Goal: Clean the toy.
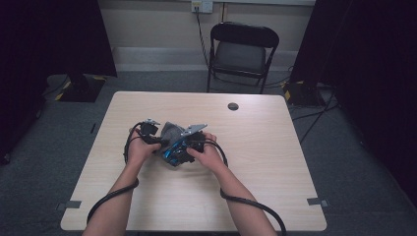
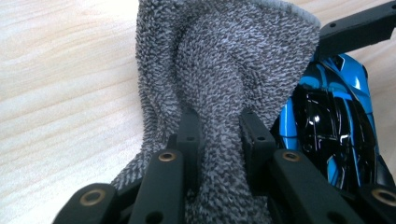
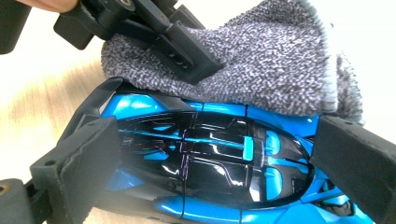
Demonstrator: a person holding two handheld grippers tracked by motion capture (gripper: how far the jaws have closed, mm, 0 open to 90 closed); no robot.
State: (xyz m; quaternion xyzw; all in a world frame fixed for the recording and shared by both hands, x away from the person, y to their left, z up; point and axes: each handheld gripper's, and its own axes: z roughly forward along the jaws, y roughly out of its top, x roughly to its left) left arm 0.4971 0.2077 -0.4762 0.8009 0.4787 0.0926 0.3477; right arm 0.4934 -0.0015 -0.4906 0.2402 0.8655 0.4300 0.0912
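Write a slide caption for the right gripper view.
Right claw clamps a blue-and-black toy car while the left claw presses a grey cloth against it.

I'm working in what looks like a recording room or lab, not a home. A plain light-wood counter (image 1: 255, 123) stands alone on grey carpet (image 1: 354, 162), with black curtains (image 1: 54, 34) hanging at both sides. A black folding chair (image 1: 242, 51) sits empty behind it, under a wall socket (image 1: 202, 6) with a cable plugged in. Dark stand bases marked with yellow-black tape (image 1: 295, 88) rest on the floor, cables running loose around them.
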